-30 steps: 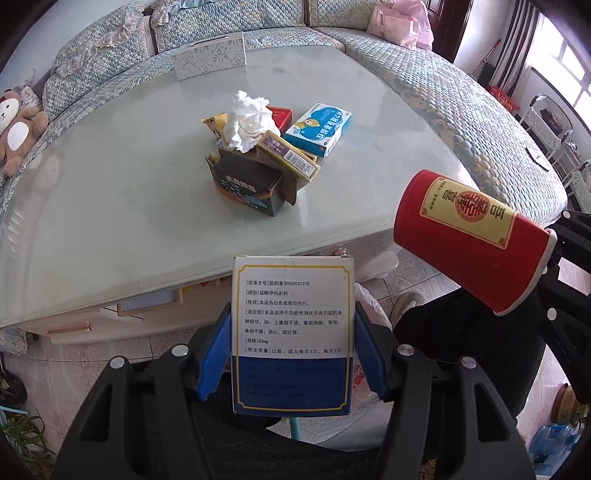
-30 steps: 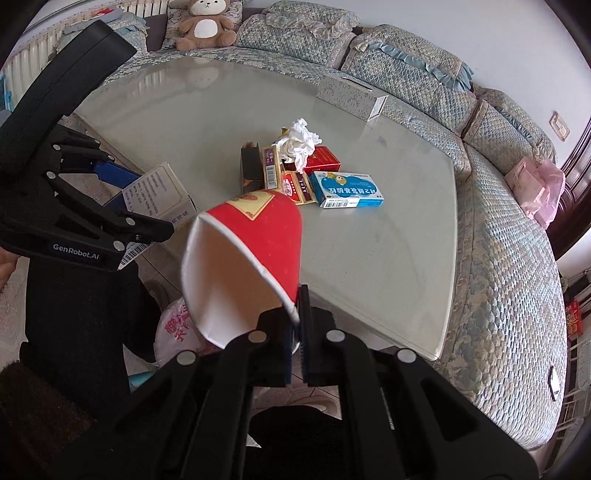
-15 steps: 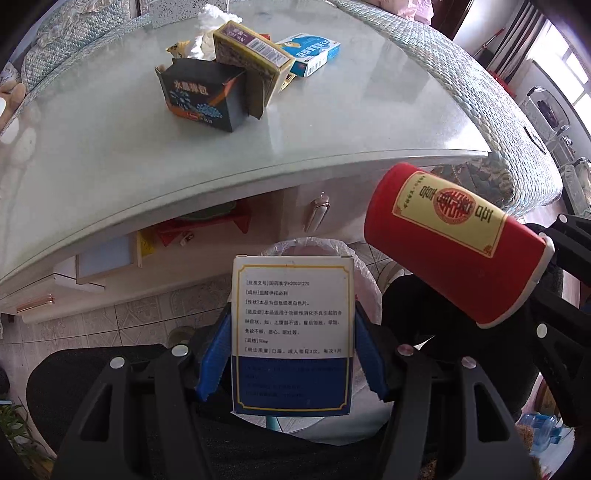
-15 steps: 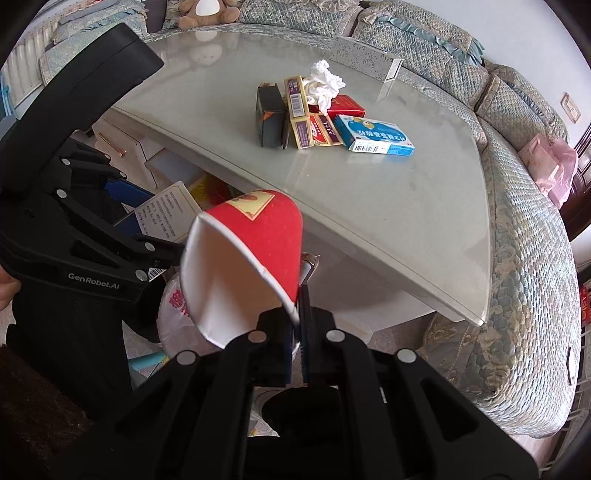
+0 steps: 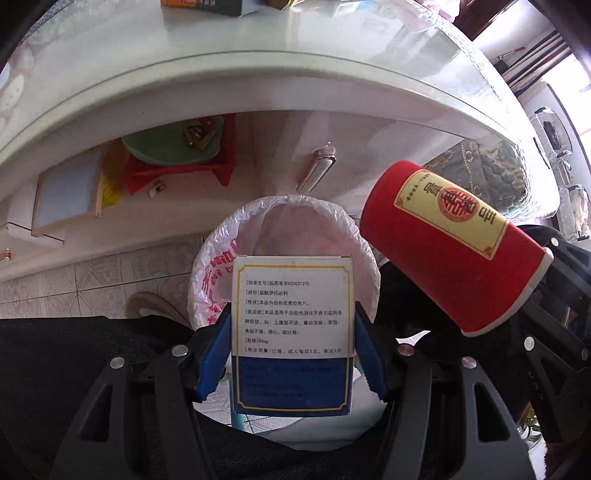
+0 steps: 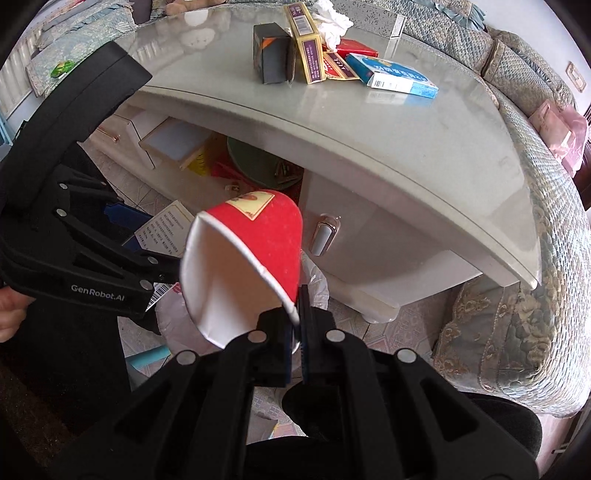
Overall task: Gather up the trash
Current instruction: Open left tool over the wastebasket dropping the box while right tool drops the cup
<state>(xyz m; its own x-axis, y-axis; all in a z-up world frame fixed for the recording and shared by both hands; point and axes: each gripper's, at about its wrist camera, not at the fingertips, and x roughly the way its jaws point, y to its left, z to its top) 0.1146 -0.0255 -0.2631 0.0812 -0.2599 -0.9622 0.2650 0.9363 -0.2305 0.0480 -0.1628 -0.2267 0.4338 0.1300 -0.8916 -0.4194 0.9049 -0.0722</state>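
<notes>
Hanging over the lined bin, the left gripper clamps a white-and-blue medicine box between its blue pads, the box's long axis running straight out along the fingers and its far end already over the bin's mouth; of the two hands this one is the nearer to a drop, by my reading. Just beside the bin's right rim, the right gripper is pinched tight on the rim of a red paper cup — cup tipped on its side, base pointing toward the bin, open mouth back toward the hand; it looks to need a short shift inward before release. Beyond the bin stands a pale glass-topped table; more litter waits there — boxes and a crumpled tissue; the bin sits on tiled floor, with a quilted sofa curving round the table's far side.
</notes>
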